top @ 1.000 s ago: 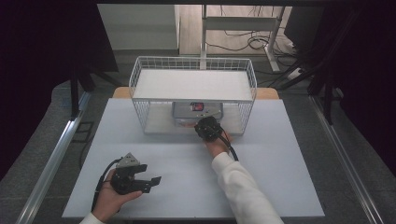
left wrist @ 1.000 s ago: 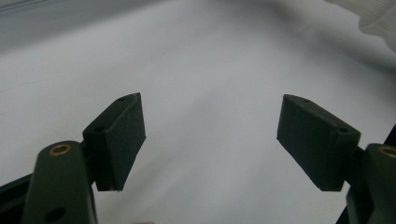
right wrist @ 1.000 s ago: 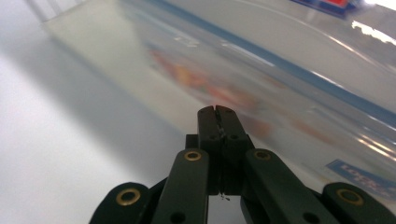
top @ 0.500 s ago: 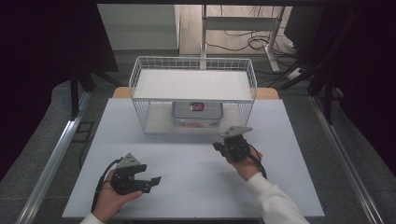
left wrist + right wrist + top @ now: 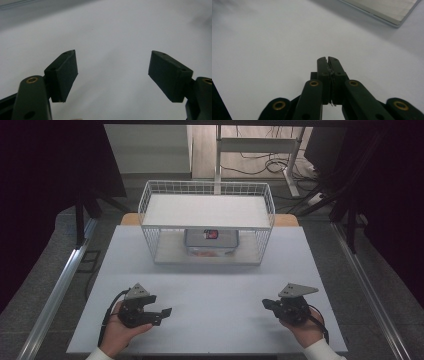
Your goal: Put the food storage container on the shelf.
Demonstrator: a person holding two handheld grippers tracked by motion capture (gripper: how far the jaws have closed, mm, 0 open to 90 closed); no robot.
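Note:
My left gripper [image 5: 162, 316] rests in a hand at the near left of the white table [image 5: 215, 285], pointing right. Its jaws stand open with only bare tabletop between them [image 5: 117, 72]. At the near right a hand holds my right gripper [image 5: 265, 303], which points left. The right gripper's jaws [image 5: 328, 60] are shut with nothing between them. A clear lidded container [image 5: 211, 244] with a red label [image 5: 211, 234] sits on the lower level of a white wire rack [image 5: 150, 227] at the back middle, well away from both grippers.
The rack has a flat white top shelf [image 5: 207, 210]. A corner of a flat pale board [image 5: 387, 10] shows beyond the right gripper. Metal rails [image 5: 60, 285] run along both sides of the table. Cables and a stand [image 5: 280, 165] lie on the floor behind.
The right hand has drawn back from the rack's front to the near right of the table, its gripper now pointing left. The left hand has stayed put.

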